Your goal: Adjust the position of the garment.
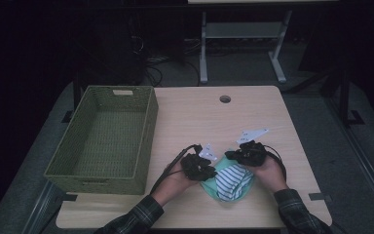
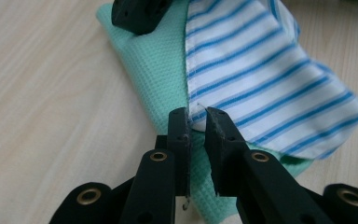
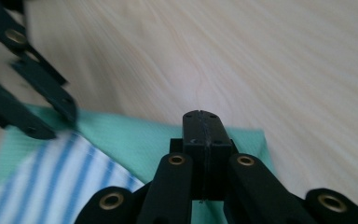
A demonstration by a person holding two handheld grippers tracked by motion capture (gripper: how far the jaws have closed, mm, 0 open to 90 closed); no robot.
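A blue-and-white striped cloth lies on top of a mint-green waffle cloth at the table's front edge. My left gripper reaches in from the left, its jaws nearly together with the striped cloth's white corner pinched between the tips. My right gripper is shut, its jaws pressed flat together just over the green cloth's far edge, with no cloth visible between them. It also appears as a black block on the green cloth's far corner.
A woven olive-green basket stands empty on the table's left side. The light wooden table has a round cable hole near its back edge. A grey desk frame stands on the floor behind.
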